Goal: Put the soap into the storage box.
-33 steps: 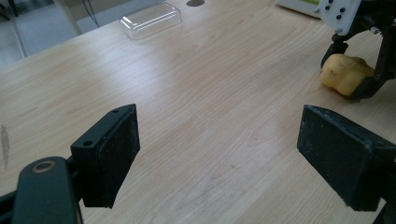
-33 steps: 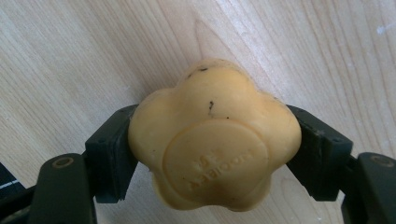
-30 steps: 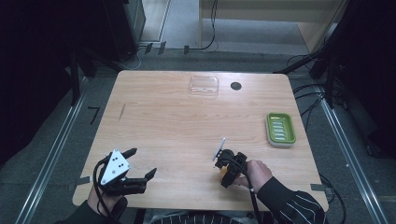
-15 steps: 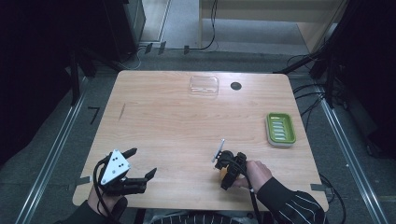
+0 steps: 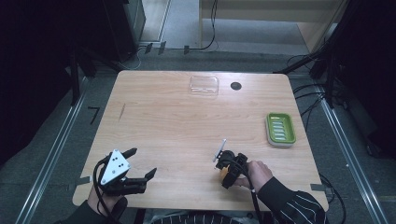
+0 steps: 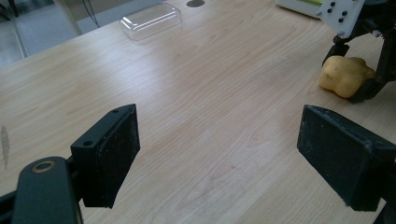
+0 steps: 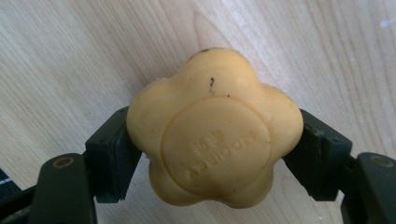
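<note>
A yellow flower-shaped soap bar lies between the two black jaws of my right gripper, which press on its sides just above the wooden table. In the high view the right gripper sits near the table's front edge, right of centre, with the soap partly hidden under it. The left gripper view shows the same soap at far right. My left gripper rests at the front left, jaws wide apart with nothing between them.
A green soap dish lies near the right edge. A clear plastic lid and a small dark round mark sit at the far side. Bare wood spans the table's middle.
</note>
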Demonstrator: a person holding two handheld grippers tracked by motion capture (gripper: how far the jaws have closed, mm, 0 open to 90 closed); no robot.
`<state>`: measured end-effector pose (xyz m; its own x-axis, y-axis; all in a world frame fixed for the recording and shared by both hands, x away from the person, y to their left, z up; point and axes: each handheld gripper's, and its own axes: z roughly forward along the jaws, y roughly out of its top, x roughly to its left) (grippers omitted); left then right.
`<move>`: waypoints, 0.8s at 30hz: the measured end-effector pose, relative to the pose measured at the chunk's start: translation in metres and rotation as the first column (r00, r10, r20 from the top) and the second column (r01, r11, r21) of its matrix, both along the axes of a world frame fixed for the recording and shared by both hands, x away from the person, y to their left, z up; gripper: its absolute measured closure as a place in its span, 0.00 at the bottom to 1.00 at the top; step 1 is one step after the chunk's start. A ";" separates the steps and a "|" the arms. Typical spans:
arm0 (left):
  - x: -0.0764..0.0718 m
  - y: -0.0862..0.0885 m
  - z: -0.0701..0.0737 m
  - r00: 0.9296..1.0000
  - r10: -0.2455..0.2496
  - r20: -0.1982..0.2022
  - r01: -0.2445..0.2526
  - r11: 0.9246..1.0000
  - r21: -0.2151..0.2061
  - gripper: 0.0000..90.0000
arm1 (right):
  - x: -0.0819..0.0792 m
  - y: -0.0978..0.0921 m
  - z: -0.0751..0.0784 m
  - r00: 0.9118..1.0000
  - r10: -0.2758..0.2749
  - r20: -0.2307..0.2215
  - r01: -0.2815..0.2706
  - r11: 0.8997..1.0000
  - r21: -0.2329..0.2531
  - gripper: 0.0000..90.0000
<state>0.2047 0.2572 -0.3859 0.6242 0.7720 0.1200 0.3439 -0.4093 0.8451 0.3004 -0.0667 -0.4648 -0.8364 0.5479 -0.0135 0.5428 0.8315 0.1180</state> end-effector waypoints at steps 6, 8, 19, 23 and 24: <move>0.000 0.000 0.000 1.000 0.000 0.000 0.000 1.000 0.000 0.15 | 0.001 -0.002 0.004 1.000 -0.013 0.005 0.013 1.000 0.006 0.29; 0.000 0.000 0.000 1.000 0.001 0.000 -0.001 1.000 -0.001 0.15 | 0.002 -0.003 0.002 1.000 -0.012 0.000 0.012 1.000 -0.002 0.29; 0.000 0.000 0.000 1.000 0.002 0.000 -0.002 1.000 -0.001 0.15 | 0.003 -0.005 0.003 1.000 -0.018 0.000 0.018 1.000 -0.001 0.29; 0.000 0.000 0.000 1.000 0.001 0.001 -0.001 1.000 -0.001 0.15 | 0.004 -0.009 0.006 0.999 -0.030 0.009 0.030 1.000 0.004 0.29; 0.000 0.000 0.000 1.000 0.001 0.000 -0.001 1.000 0.000 0.15 | 0.004 -0.010 0.006 1.000 -0.029 0.012 0.029 1.000 0.007 0.29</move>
<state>0.2046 0.2573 -0.3858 0.6235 0.7725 0.1205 0.3440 -0.4094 0.8450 0.3047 -0.0764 -0.4587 -0.8200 0.5720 -0.0199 0.5651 0.8147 0.1300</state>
